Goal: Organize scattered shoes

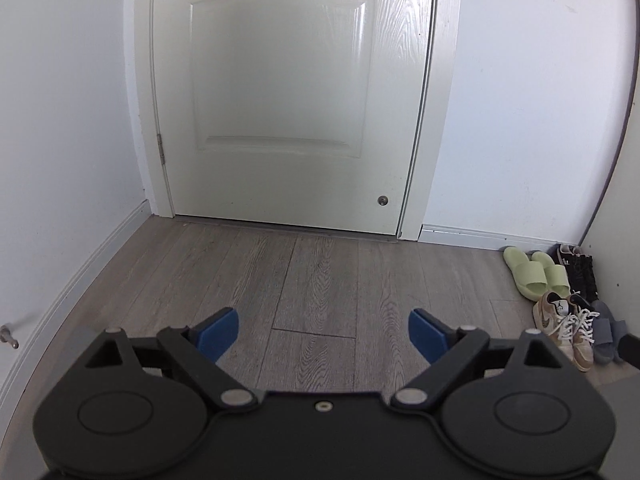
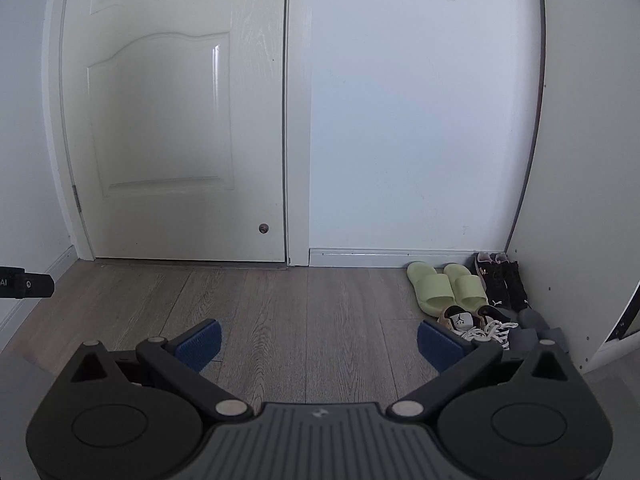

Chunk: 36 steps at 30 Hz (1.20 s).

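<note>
Left wrist view: left gripper jaws wide apart, nothing between, blue textured pads over grey wood-grain plank floor. White panelled door w/ arched relief ahead. Shoes rowed in right corner: pale green foam slides, black sneakers, tan/white laced sneakers w/ Jordan tongue logo, grey slides.

Right wrist view: right gripper jaws spread wide, empty, ribbed grey housing. Same shoe group near right finger: green slides, black pair w/ white Puma mark, Jordan-tag sneakers. Black device at left edge, lettering "AI" partly cut off.
</note>
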Tool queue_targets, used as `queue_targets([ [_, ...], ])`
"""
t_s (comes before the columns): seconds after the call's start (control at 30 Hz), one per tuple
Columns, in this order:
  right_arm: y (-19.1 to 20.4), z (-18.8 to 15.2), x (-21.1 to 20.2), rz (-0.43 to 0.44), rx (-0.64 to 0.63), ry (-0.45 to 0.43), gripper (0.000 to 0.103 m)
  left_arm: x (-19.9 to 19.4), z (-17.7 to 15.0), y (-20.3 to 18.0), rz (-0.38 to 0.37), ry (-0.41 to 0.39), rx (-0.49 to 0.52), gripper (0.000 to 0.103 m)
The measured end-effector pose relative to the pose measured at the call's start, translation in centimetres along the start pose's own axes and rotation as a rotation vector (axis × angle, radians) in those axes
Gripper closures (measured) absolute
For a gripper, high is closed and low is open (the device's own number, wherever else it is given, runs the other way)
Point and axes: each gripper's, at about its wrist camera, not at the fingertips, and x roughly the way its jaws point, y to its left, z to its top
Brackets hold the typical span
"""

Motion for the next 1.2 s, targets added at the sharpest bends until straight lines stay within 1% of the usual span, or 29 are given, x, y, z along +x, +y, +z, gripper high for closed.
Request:
queue_targets([
  [0.1,0.1,-1.3,-1.6,0.016,0.031,0.004,0.0,-1.7,-1.2,-0.5,-0.008,-0.014,0.01,0.011],
  [0.2,0.2,-2.4,-2.5,0.012,0.053,0.011,0.0,-2.2,-2.0,-1.1,-0.029,0.0,0.007,0.011],
  [0.3,0.4,-3.2,-3.7,-0.009,0.061,0.009,0.0,-2.4,-2.8,-1.9,-0.041,0.015,0.017,0.011],
  [0.4,0.2,-3.9,-4.6,-0.013,0.077,0.014,0.0,-2.5,-3.7,-2.3,-0.033,0.028,0.032,0.011],
  [0.53,0.5,-4.6,-5.2,-0.033,0.057,0.023,0.0,-2.3,-4.7,-2.0,-0.024,0.068,0.014,0.011],
  [0.67,1.0,-5.6,-6.2,-0.016,0.057,0.041,0.0,-2.5,-5.9,-1.9,-0.019,0.094,0.021,0.011],
  [0.8,1.5,-6.7,-6.9,-0.014,0.051,0.063,0.0,-2.9,-6.6,-1.7,-0.036,0.115,0.005,0.011],
  [0.97,1.8,-7.9,-7.7,-0.006,0.074,0.086,0.0,-3.6,-7.3,-1.9,-0.038,0.121,0.009,0.011],
  [1.2,2.2,-9.1,-8.5,-0.009,0.081,0.089,0.0,-4.1,-8.2,-1.8,-0.037,0.126,0.012,0.011],
])
